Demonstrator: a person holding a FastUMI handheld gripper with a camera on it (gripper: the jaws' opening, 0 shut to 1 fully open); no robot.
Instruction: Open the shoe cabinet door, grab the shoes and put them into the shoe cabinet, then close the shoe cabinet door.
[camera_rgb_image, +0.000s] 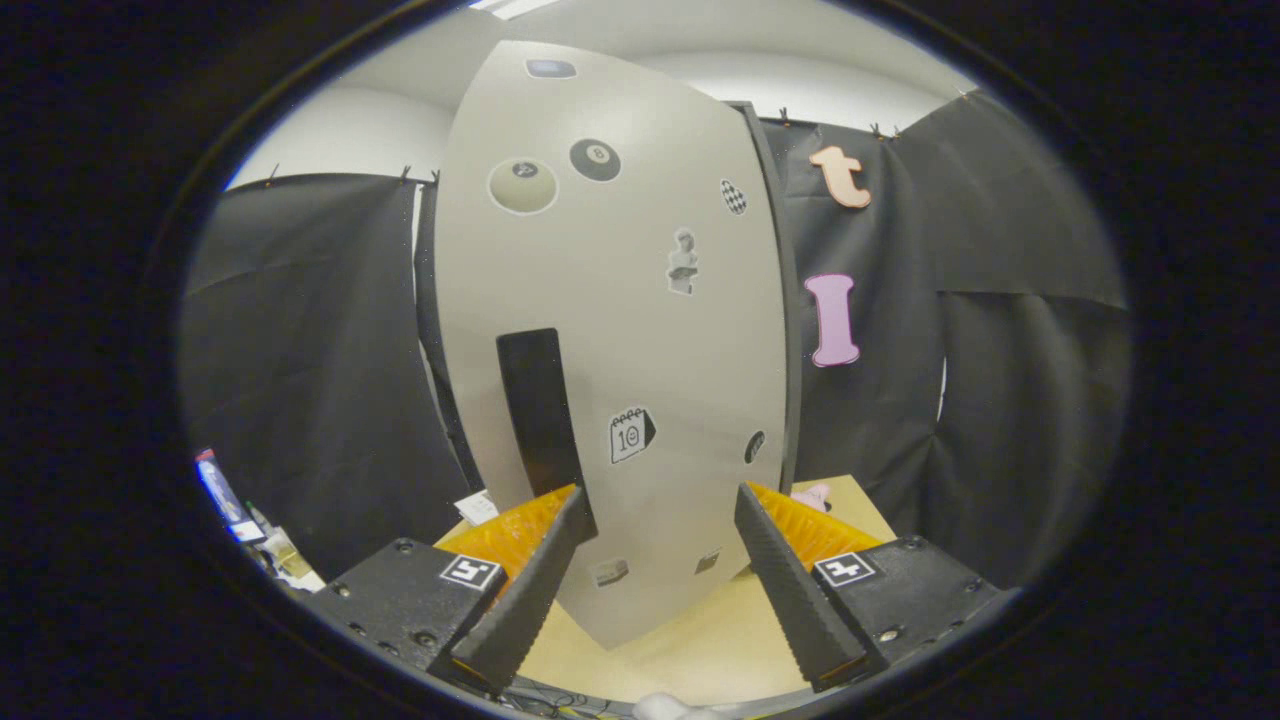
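While tongs (660, 500) gape, stickered pale cabinet door (610, 330)

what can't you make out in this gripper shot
- Inside of the shoe cabinet: hidden behind its pale grey stickered door.
- Pink item on the light wooden table: mostly behind the open gripper.
- Door's black vertical handle: lower end covered by one finger.

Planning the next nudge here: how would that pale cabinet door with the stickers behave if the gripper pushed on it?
The cabinet door looks like a flat rigid panel, so it would probably swing as one piece rather than flex. Its smooth face may let fingers slide; the black handle likely gives better purchase. The gripper is open, with the door just ahead of it.
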